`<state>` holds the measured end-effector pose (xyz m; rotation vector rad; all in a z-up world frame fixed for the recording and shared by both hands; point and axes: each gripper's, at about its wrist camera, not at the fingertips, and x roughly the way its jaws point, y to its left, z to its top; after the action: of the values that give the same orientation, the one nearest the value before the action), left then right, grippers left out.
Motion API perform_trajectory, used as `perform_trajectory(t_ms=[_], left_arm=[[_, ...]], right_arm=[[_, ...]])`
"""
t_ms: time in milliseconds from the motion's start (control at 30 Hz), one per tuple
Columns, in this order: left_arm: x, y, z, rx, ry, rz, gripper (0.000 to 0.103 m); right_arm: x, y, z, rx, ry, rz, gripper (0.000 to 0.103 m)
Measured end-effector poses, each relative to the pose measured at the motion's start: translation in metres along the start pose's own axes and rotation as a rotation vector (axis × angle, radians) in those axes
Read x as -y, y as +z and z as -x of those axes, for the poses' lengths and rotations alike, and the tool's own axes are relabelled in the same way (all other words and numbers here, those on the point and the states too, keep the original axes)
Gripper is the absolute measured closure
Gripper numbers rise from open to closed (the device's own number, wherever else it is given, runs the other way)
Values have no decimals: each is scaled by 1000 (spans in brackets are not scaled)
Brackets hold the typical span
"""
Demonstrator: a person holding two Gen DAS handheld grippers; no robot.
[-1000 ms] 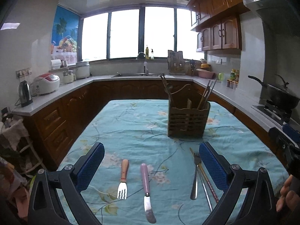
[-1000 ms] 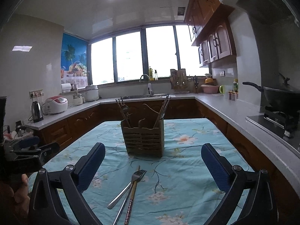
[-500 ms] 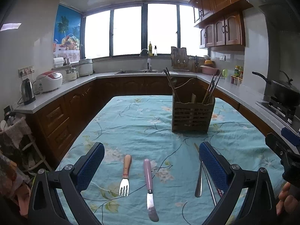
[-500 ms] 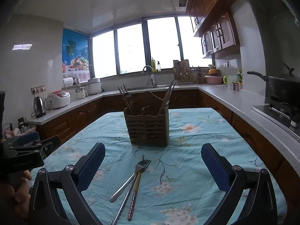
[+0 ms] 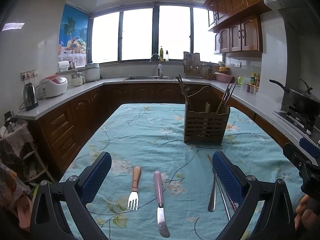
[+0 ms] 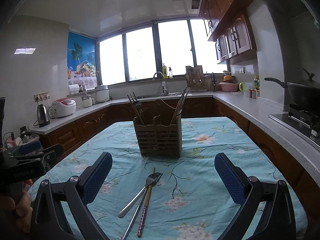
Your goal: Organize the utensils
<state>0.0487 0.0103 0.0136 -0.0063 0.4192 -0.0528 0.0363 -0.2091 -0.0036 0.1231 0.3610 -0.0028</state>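
Left wrist view: the left claw [image 5: 161,173] hangs released, jaws wide apart, low over the worktop [image 5: 152,132] with its blue flowered cloth. Directly between the pads lie a wooden-handled fork [image 5: 135,188] and a pink-handled knife [image 5: 160,194], side by side but apart, handles pointing away toward the utensil holder [image 5: 206,125], tines and blade toward the camera. Their long axes run along the claw's reach, so closing across either handle looks straightforward. A metal fork [image 5: 212,194] and chopsticks lie partly behind the right pad.

Right wrist view: the right claw [image 6: 163,173] is likewise released and empty. A metal fork [image 6: 141,193] crossed with chopsticks [image 6: 147,202] lies between its pads, slanting from near-left up toward the utensil holder [image 6: 159,138], which stands beyond, already holding chopsticks. The right claw is the nearer one to this bundle; the left claw [image 6: 36,156] shows at the left edge.
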Motion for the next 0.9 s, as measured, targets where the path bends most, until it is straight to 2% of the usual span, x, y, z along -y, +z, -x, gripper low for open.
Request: perform_trajectory(t_ms=[900], left_arm=[[3,-5,4,35,19,-27,1]], right_arm=[[-6,4,2,9,7,5,0]])
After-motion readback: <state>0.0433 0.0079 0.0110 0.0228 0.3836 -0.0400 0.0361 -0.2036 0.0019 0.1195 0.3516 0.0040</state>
